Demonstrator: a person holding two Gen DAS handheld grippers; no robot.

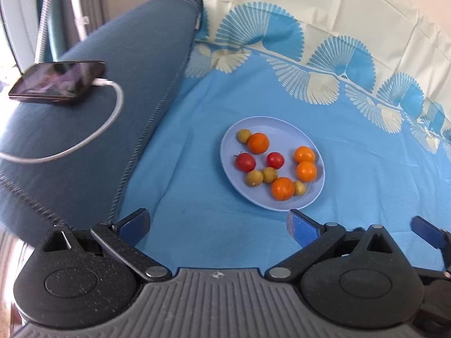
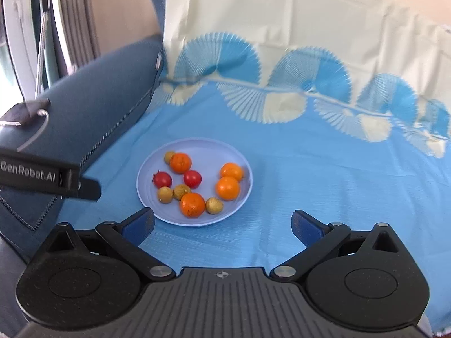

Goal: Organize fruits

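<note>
A pale blue plate point(image 1: 282, 125) lies on a blue cloth and shows in the right wrist view too point(image 2: 197, 145). It holds several oranges point(image 1: 258, 142) point(image 2: 227, 188), two red tomatoes point(image 1: 245, 162) point(image 2: 162, 179) and several small yellow-green fruits point(image 1: 254, 178) point(image 2: 214, 205). My left gripper point(image 1: 217, 225) is open and empty, just short of the plate's near rim. My right gripper point(image 2: 222, 224) is open and empty, its left finger beside the plate's near edge. One of its fingers point(image 1: 428, 232) shows at the right in the left wrist view.
A dark blue cushion point(image 1: 98, 112) lies to the left, with a phone point(image 1: 59, 81) and a white cable point(image 1: 112, 118) on it. The blue cloth point(image 1: 366, 183) with a fan pattern runs up the backrest behind. The left gripper's body point(image 2: 42, 178) shows at the left.
</note>
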